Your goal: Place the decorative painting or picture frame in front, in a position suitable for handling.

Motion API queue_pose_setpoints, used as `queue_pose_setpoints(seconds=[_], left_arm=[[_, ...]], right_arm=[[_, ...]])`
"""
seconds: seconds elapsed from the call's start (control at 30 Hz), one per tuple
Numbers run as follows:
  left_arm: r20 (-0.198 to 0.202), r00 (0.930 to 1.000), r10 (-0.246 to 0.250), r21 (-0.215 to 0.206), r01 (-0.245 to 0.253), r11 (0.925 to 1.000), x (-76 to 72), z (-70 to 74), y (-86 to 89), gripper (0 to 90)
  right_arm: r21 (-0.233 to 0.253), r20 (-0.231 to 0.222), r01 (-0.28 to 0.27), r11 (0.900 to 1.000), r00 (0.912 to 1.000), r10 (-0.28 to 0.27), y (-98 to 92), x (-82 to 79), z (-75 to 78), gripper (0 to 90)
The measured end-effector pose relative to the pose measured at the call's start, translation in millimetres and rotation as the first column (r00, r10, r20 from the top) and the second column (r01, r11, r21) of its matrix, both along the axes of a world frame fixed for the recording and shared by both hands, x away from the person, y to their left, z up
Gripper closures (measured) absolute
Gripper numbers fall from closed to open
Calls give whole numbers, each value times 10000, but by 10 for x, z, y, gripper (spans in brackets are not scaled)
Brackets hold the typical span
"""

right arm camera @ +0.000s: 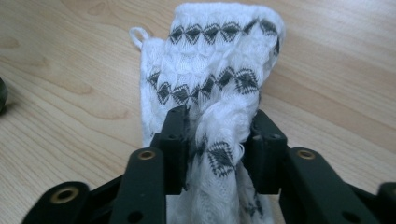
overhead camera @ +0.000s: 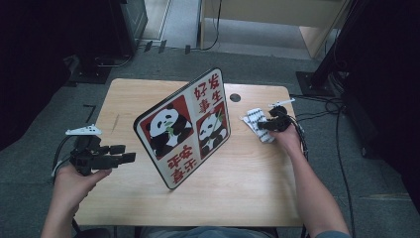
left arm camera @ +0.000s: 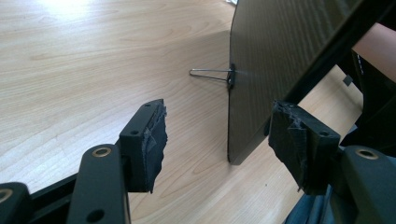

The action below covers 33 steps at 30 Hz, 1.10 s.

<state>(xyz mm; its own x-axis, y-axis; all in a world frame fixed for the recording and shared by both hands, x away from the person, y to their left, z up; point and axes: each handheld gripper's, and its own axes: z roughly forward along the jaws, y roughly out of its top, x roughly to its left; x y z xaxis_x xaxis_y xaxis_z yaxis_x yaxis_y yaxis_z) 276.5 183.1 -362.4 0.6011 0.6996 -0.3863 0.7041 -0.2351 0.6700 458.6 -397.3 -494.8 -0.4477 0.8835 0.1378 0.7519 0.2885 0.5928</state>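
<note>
- Right gripper [right arm camera: 217, 140] has its jaws pinched on the near end of a white, diamond-patterned cloth [right arm camera: 210, 70]; the cloth's long axis runs straight away from the jaws, flat on the table [overhead camera: 237, 198].
- Cloth lies at the table's far right, well apart from the left gripper [overhead camera: 111, 153].
- Left gripper hangs wide open and empty, jaws pointing at the rear edge of an upright panda board [overhead camera: 183, 126], propped by a wire stand [left arm camera: 210, 74].
- Right hand [overhead camera: 287, 139] is nearer the cloth, so any lift likely falls to it.

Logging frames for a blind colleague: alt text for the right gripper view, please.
The right claw is shut on a bunched white cloth with grey diamond bands, which lies on the wooden table.
</note>
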Motion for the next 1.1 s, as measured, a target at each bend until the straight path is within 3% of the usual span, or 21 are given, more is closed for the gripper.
queue_pose_setpoints(seconds=[0.23, 0.33, 0.53, 0.6, 0.8, 0.87, 0.9, 1.1], left_arm=[[25, 9999, -103, -57, 104, 9999, -29, 29, -42, 363], [38, 9998, -176, -94, 176, 9998, -53, 48, -63, 360], [123, 9994, -336, -286, 339, 9990, -127, 98, -96, 355], [177, 9990, -414, -318, 419, 9986, -149, 115, -108, 354], [325, 9972, -667, -536, 684, 9962, -204, 159, -186, 387], [465, 9960, -767, -663, 796, 9946, -198, 170, -232, 424], [454, 9955, -831, -660, 860, 9941, -187, 170, -252, 420], [489, 9930, -1079, -617, 1108, 9919, -127, 177, -403, 408]], right_arm=[[213, -252, -42, 9998, 9997, 48, -8, 9, -23, 767], [427, -508, 184, 9989, 9986, -162, -13, 9, 28, 809], [642, -422, 216, 9977, 9989, -189, -18, -29, 156, 814], [609, -633, 101, 9981, 9980, -62, -7, -23, 220, 814], [636, -388, -443, 9970, 9981, 469, 115, -66, 351, 812], [780, -389, -480, 9958, 9979, 511, 141, -64, 377, 812], [876, -535, -425, 9953, 9974, 473, 156, -69, 398, 812], [932, -447, -588, 9939, 9970, 632, 214, -81, 453, 813]])
